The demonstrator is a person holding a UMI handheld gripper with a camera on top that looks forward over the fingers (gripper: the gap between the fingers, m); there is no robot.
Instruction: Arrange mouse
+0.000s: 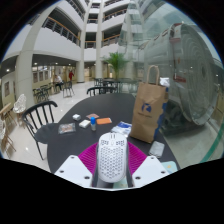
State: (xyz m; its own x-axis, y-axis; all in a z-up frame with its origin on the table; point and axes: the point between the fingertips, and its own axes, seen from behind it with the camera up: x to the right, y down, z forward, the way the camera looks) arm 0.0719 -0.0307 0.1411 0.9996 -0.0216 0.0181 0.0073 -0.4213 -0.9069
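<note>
A white mouse with a honeycomb-holed shell [111,157] stands upright between my gripper's [111,166] two fingers. Both magenta pads [90,159] press on its sides, and it is held above a dark round table [70,143]. The mouse hides the part of the table straight ahead of the fingers.
A brown paper bag [149,108] stands on the table beyond the fingers to the right. Small boxes and packets [88,121] lie at the table's far side. A black chair [40,116] stands to the left. A person in red [71,76] is far off in the atrium.
</note>
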